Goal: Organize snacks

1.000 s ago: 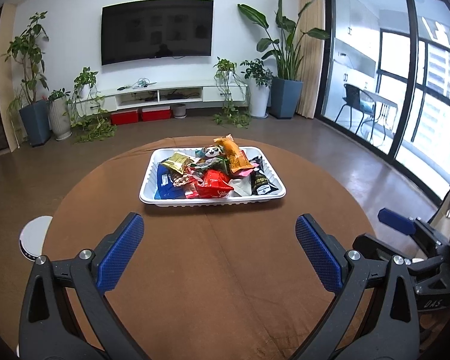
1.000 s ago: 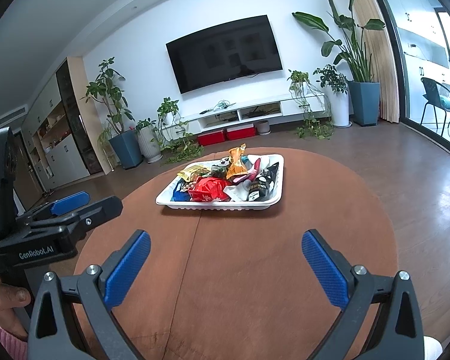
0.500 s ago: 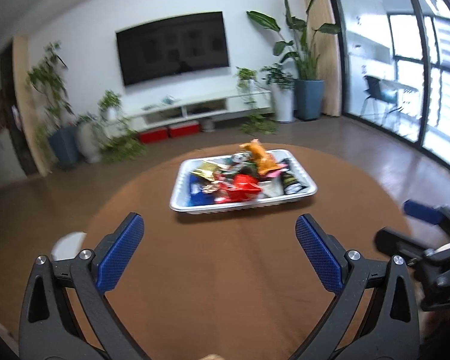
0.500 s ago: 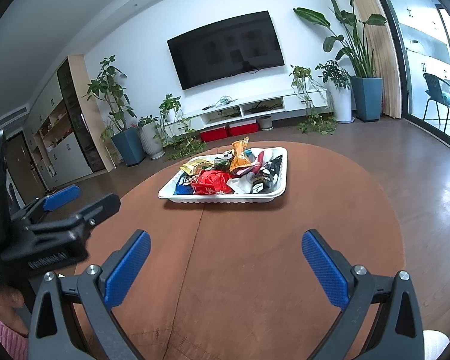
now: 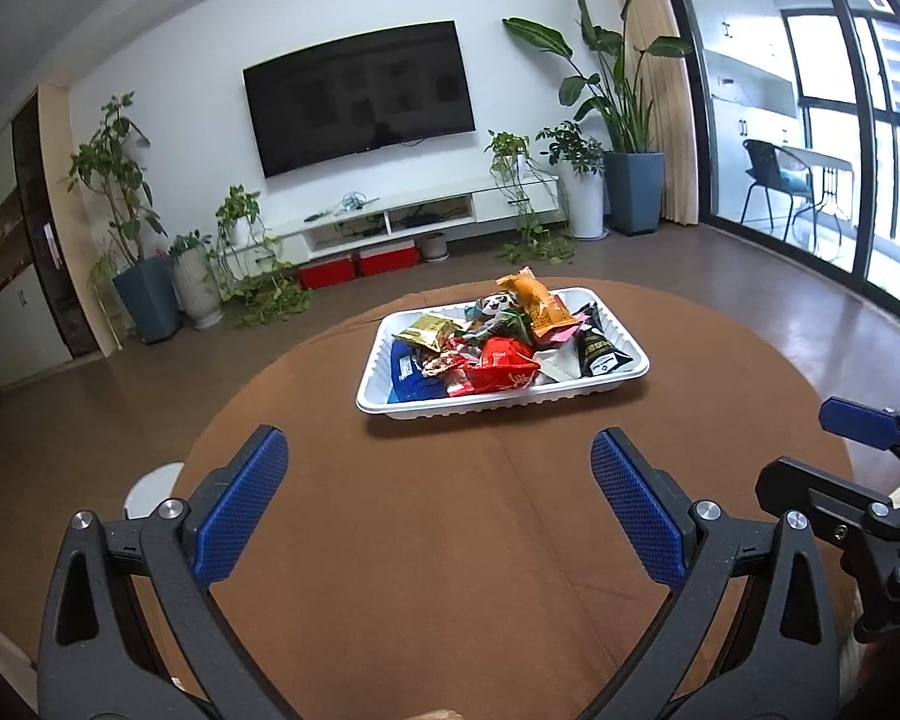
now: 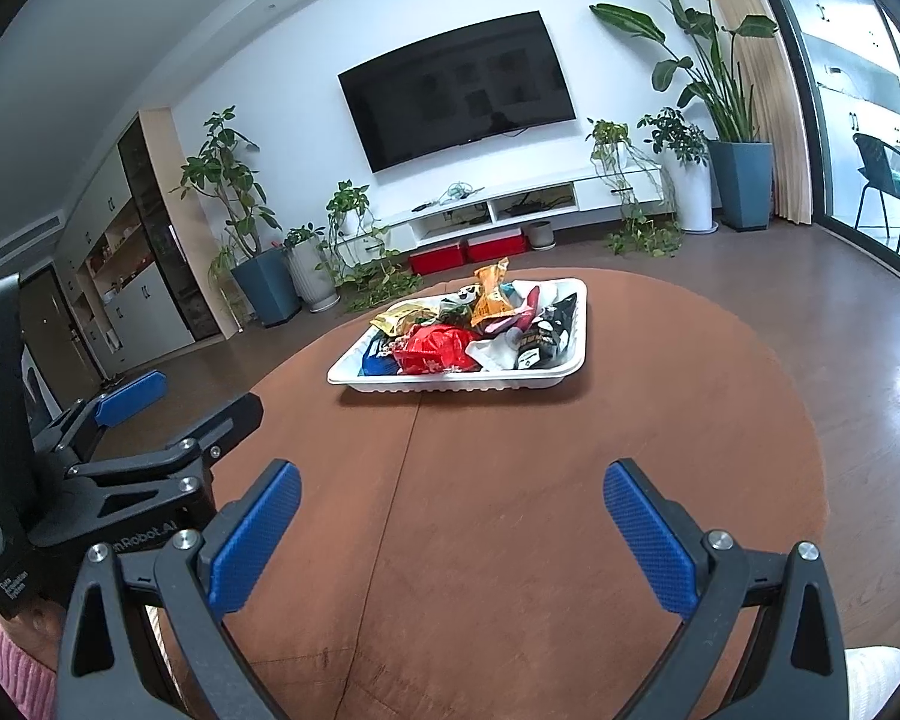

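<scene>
Since a second ago the left view has swung so the white tray [image 5: 390, 405] now sits right of centre rather than dead ahead, while the right view has barely shifted. That tray rests on the far half of the round brown bench [image 5: 450, 540], heaped with snack packets [image 5: 498, 342]: a red packet [image 5: 504, 363] at the front middle, a blue packet [image 5: 405, 372] at the front left corner, a gold one [image 5: 426, 330] behind it, an orange bag [image 5: 534, 300] standing up at the back, and a black packet [image 5: 600, 351] along the right side. All of them lie inside the tray's rim.

Both tools hover over the near half of the bench, well apart from the tray. The left tongs [image 5: 438, 504] are spread wide with nothing between the blue pads. The right tongs [image 6: 450, 534] are likewise wide and hold nothing. Each tool shows at the edge of the other's view, so they sit side by side.

A pink sleeve [image 6: 12, 678] shows at the lower left of the right view. Beyond the bench stand a wall television [image 5: 360, 93], a low white cabinet [image 5: 402, 222] and potted plants [image 5: 624, 120].
</scene>
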A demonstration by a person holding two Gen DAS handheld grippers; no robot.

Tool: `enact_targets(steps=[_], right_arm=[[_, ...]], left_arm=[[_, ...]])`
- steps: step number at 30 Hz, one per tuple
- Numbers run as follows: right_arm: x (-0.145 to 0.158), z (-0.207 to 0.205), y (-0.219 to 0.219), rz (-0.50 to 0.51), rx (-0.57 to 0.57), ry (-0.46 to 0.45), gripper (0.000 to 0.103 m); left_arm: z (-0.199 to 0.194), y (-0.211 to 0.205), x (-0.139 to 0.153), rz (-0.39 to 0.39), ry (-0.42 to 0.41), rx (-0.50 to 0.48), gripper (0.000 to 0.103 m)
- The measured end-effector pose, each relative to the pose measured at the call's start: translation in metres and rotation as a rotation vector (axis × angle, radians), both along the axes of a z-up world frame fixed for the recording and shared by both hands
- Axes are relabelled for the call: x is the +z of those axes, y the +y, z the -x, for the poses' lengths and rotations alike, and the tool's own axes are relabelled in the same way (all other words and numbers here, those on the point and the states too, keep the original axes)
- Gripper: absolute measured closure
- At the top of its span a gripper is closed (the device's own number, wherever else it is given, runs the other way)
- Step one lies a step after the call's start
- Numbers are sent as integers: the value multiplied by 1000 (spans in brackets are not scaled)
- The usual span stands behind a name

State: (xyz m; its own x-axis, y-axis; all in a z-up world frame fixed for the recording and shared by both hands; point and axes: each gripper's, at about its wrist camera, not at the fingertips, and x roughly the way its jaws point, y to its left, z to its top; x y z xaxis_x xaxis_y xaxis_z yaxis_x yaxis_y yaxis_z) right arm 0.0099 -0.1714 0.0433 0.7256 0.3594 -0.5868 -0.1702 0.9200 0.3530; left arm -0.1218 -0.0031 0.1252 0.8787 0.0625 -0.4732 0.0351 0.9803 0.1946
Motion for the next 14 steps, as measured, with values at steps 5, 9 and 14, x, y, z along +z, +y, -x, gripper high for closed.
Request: enact_targets(steps=[5,9,14], right_arm=[[-2,-2,0,-6,1,11,0],[-4,-1,0,-8,2,18,0],[-6,-2,-1,-12,1,25,0]], left_arm=[[4,-12,-3,-42,-3,-31,1],[4,-15,-4,-37,22,-43,1],[-1,-14,-11,-33,63,-39,1]])
